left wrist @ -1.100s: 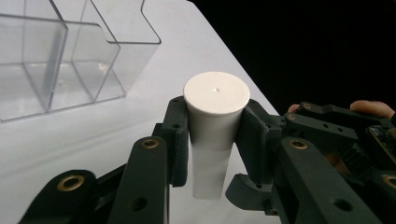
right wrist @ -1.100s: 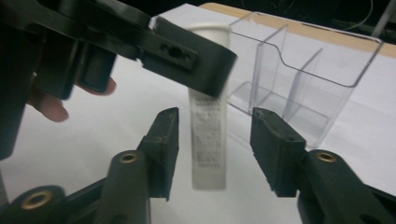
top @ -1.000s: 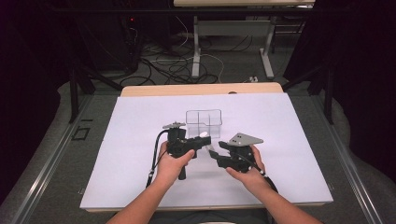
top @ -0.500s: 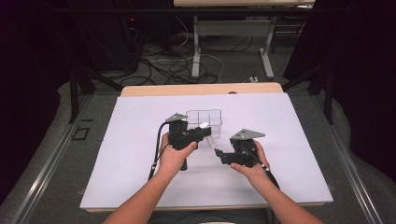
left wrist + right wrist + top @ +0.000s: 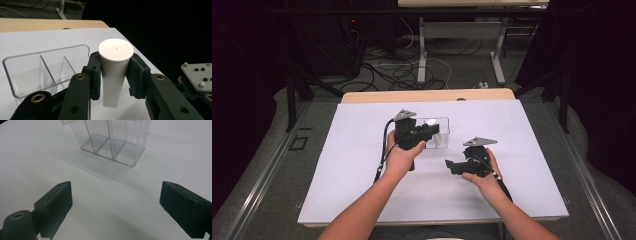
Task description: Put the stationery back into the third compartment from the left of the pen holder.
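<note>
My left gripper (image 5: 430, 129) is shut on a white tapered plug (image 5: 431, 121), wide end up. It hangs over the near left part of a clear divided box (image 5: 443, 140) on the white table sheet. In the left gripper view the plug (image 5: 115, 52) sits between both pads, with the clear box (image 5: 30, 72) to the left behind it. My right gripper (image 5: 451, 165) rests low over the sheet, right of and nearer than the box. Its jaws have just been opening and stand wide with nothing between them (image 5: 116, 202). The box (image 5: 112, 142) lies ahead of them.
The white sheet (image 5: 337, 165) covers most of the table, and a wooden strip (image 5: 427, 95) shows at the far edge. Beyond the table are desk legs and cables on the floor. The clear box's three compartments look bare inside.
The left gripper has risen and moved away from the person, over the box, carrying the white plug. The right gripper has shifted slightly right and its jaws have spread wider.
</note>
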`<state>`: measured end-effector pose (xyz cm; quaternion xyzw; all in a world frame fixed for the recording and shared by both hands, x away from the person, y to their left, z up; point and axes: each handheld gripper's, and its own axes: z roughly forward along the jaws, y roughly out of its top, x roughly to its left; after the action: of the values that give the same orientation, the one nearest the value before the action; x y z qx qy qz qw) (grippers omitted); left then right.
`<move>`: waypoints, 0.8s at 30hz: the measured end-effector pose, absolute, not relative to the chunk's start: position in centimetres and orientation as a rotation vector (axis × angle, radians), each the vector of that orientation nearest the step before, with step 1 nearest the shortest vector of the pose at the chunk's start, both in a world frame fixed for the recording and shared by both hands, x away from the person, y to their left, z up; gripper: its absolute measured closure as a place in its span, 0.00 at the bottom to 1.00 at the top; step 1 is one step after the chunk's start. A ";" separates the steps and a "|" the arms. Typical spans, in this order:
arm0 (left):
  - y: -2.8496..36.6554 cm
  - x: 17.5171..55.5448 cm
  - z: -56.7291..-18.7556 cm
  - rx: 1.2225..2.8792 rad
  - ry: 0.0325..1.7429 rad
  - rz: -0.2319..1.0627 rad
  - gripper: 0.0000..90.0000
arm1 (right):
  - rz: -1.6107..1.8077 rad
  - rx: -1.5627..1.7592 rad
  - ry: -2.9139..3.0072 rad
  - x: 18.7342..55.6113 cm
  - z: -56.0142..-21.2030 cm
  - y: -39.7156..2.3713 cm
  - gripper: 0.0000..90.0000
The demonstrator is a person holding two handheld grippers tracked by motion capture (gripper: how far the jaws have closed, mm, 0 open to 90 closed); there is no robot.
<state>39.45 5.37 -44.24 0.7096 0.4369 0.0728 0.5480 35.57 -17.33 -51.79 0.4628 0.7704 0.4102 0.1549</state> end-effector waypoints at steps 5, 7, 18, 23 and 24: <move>4.8 39.9 -43.6 1.687 1.010 0.225 0.74 | 1.176 1.326 2.201 35.7 -52.0 -17.4 0.02; 4.5 40.0 -43.5 1.689 1.007 0.238 0.74 | 1.163 1.336 2.204 35.7 -51.9 -17.4 0.00; 3.1 40.8 -43.7 1.701 0.977 0.339 0.74 | 1.160 1.364 2.206 35.7 -52.0 -17.6 0.00; 2.6 41.4 -44.2 1.715 0.968 0.371 0.74 | 1.183 1.396 2.203 35.5 -52.0 -17.6 0.00; 2.6 41.6 -44.2 1.719 0.967 0.379 0.74 | 1.191 1.390 2.203 35.5 -52.0 -17.6 0.00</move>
<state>41.55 2.61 -44.23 0.7223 0.4061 0.1594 0.5367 35.49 -17.64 -51.99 0.4808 0.7617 0.4117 0.1384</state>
